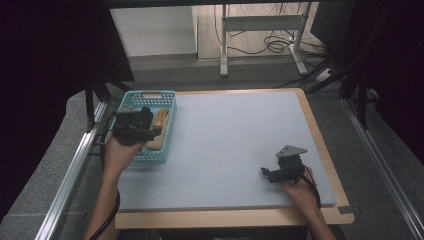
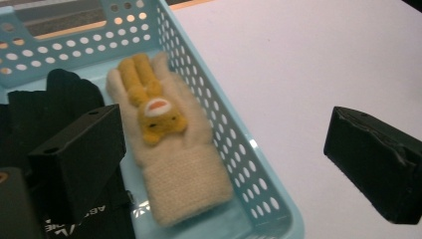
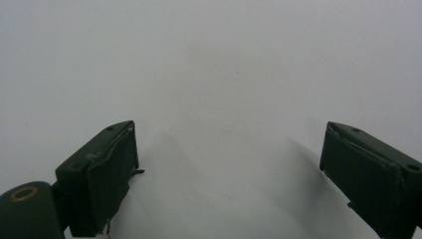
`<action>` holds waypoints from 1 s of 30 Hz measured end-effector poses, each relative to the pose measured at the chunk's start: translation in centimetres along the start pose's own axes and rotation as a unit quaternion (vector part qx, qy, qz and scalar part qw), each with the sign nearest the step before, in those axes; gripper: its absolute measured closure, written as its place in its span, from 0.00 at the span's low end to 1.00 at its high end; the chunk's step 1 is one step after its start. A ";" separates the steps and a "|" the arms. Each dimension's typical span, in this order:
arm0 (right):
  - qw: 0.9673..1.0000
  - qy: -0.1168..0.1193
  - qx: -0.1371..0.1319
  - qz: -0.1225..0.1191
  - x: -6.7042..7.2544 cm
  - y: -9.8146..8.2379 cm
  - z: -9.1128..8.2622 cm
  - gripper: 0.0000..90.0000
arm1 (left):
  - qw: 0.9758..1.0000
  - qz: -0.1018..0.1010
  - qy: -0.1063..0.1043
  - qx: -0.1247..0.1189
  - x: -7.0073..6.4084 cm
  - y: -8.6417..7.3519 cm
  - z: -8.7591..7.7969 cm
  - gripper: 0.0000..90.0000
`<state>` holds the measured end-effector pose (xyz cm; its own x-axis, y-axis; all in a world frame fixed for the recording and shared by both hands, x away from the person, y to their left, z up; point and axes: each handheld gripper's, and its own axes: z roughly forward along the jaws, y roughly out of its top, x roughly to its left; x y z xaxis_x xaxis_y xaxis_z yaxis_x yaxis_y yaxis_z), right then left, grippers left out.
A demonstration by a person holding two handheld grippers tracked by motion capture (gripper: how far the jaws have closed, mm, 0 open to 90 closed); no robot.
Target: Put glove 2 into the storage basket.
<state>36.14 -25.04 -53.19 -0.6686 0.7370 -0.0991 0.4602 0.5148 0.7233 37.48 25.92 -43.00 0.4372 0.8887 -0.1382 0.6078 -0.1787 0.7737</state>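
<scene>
**Inspector:** Left gripper (image 2: 224, 159): jaws spread wide, nothing between the pads. It hangs above the near end of the pale blue perforated plastic basket (image 2: 234, 134), one jaw over the basket's inside, the other out over the table.

**Assistant:** And the item below it?

**Inspector:** A cream knitted glove with a yellow felt rabbit stitched on it (image 2: 169, 149) lies flat in the basket, against its right-hand wall. Black fabric pieces (image 2: 59, 99) are packed just beside it.

**Assistant:** The other side?

**Inspector:** Right gripper (image 1: 281, 171): jaws likewise wide and empty, low over the light grey table mat (image 1: 225, 150), well apart from the basket.

**Assistant:** Risks?

**Inspector:** In my judgement, the jaws straddle the basket wall; lowered here, one would strike the rim or pinch the plastic and drag the basket. A careless close could also gather black fabric with the glove.
</scene>
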 end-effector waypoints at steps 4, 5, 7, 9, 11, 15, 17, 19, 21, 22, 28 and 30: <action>1.000 0.000 0.000 0.000 0.0 0.0 0.0 0.09 | 1.000 0.003 -0.008 -0.004 -0.4 -0.2 0.1 0.04; 1.000 0.000 0.000 0.000 0.0 0.0 0.0 0.09 | 1.000 0.003 -0.009 -0.005 -0.5 -0.3 0.1 0.04; 1.000 0.000 0.000 0.000 0.0 0.0 0.0 0.09 | 1.000 0.005 -0.012 -0.009 -0.8 -0.4 0.2 0.04; 1.000 0.000 0.000 0.000 0.0 0.0 0.0 0.09 | 1.000 0.009 -0.015 -0.009 -1.0 -0.5 0.2 0.04; 1.000 -0.001 0.000 -0.001 0.0 0.0 0.0 0.09 | 1.000 0.012 -0.017 -0.008 -1.3 -0.5 0.2 0.04; 1.000 -0.001 -0.001 -0.001 0.0 0.0 0.0 0.09 | 1.000 0.015 -0.022 -0.010 -1.8 -0.7 0.4 0.04; 1.000 -0.001 -0.001 -0.001 0.0 0.0 0.0 0.09 | 0.999 0.018 -0.024 -0.011 -2.0 -0.7 0.4 0.04; 1.000 -0.001 -0.001 -0.001 0.0 0.0 0.0 0.09 | 0.999 0.020 -0.027 -0.012 -2.3 -0.8 0.4 0.04; 1.000 -0.001 -0.001 -0.001 0.0 0.0 0.0 0.09 | 0.999 0.022 -0.029 -0.013 -2.6 -0.8 0.5 0.04; 1.000 -0.001 -0.001 -0.001 0.0 0.0 0.0 0.09 | 0.999 0.025 -0.030 -0.011 -2.7 -0.8 0.5 0.04; 1.000 -0.001 -0.001 -0.001 0.0 0.0 0.0 0.09 | 0.999 0.031 -0.038 -0.014 -3.5 -0.9 0.8 0.04; 1.000 -0.001 0.000 -0.001 0.0 0.0 0.0 0.09 | 0.999 0.034 -0.039 -0.015 -3.8 -1.0 0.8 0.04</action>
<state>36.10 -25.02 -53.19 -0.6679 0.7372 -0.1022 0.4586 0.5157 0.7237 35.78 22.34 -43.73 0.5283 0.8387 -0.1320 0.5549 -0.2234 0.8014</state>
